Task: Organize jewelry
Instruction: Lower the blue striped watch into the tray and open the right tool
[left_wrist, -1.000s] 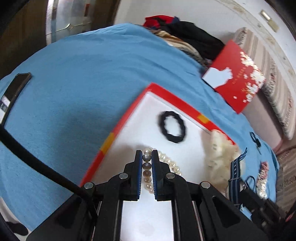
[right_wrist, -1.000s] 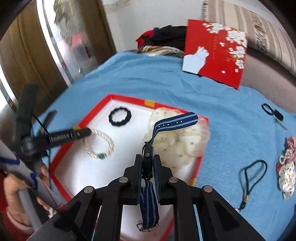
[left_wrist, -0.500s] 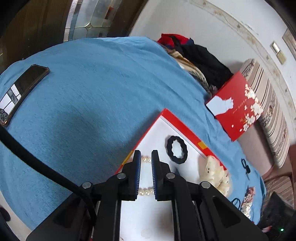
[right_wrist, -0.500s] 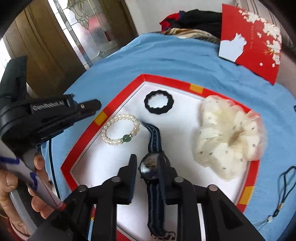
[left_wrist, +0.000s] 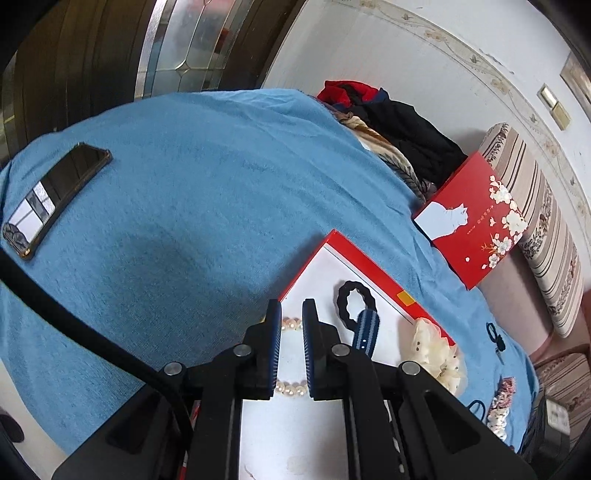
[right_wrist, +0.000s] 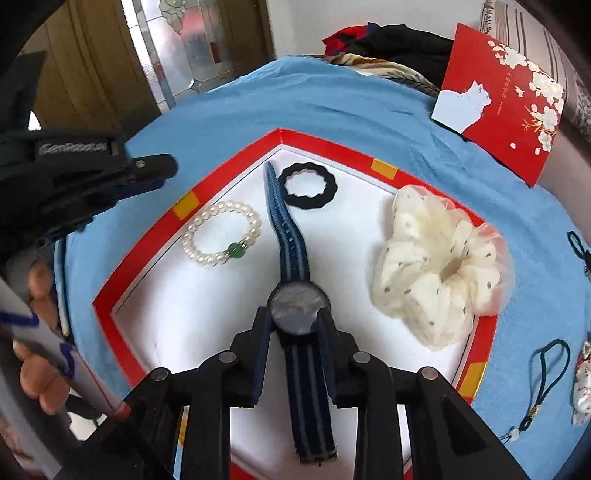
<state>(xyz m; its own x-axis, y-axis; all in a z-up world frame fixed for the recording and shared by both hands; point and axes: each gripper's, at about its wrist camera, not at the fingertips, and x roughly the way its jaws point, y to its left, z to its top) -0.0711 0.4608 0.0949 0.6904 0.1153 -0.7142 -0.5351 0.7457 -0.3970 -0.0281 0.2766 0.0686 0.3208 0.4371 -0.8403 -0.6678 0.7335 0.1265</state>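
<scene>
My right tool (right_wrist: 294, 322), jaws just opened and loosely flanking the watch (right_wrist: 298, 309), points along its strap, which lies lengthwise in the tray (right_wrist: 484, 332), so I back straight off.

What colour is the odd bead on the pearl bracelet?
Green, on the white pearl bracelet in the red-rimmed tray; clearest in the right wrist view.

A blue-covered bed (right_wrist: 332, 110) carries a red-rimmed tray (right_wrist: 133, 258); left of it a phone (left_wrist: 55, 199), beyond it a red card (right_wrist: 502, 107)
</scene>
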